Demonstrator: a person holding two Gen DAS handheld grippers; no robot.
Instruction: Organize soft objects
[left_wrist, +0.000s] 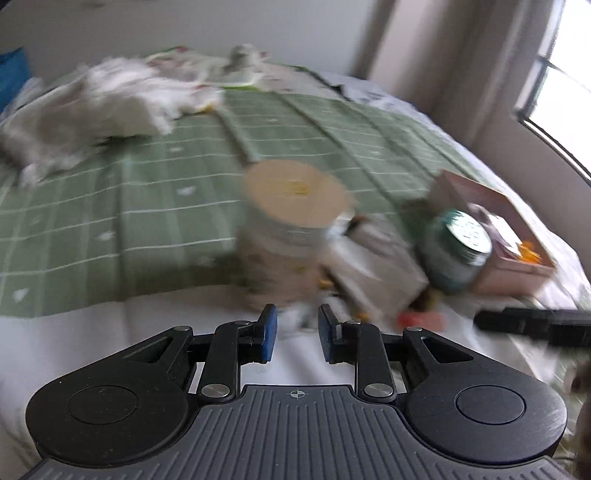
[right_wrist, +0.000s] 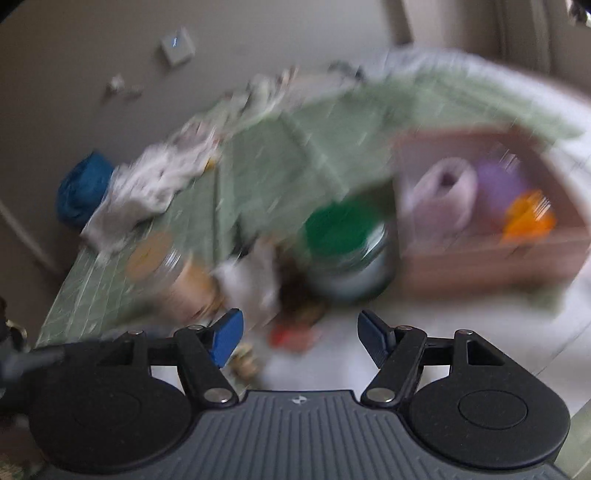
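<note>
Clearly the soft things are scattered on the bed (left_wrist: 155, 206): a crumpled white cloth heap (left_wrist: 92, 110) lies far up the green checked cover, well apart from the clutter near me. Both views are badly smeared, so details are rough.

Just ahead of my left claw (left_wrist: 297, 326) stands a tan-lidded tub (left_wrist: 291, 221), upright, with a tipped carton (left_wrist: 373, 266) beside it and a green-lidded jar (left_wrist: 458, 251) leaning against a pink box (left_wrist: 517, 236). These hard items sit bunched at the cover's near edge, I judge as a sorting pile, with small orange and red bits among them that I cannot identify.

From the right view the box (right_wrist: 491, 258) is open-topped and holds a pale roll (right_wrist: 443, 195), something purple (right_wrist: 498, 181) and something orange (right_wrist: 528, 218); it looks like the bin meant for soft pieces, though that is my guess.

My left claw stands narrowly parted with nothing between its pads. My right claw (right_wrist: 301, 336) is spread wide and empty, above white sheet and the red scrap (right_wrist: 291, 336), probably ready for a pick.
</note>
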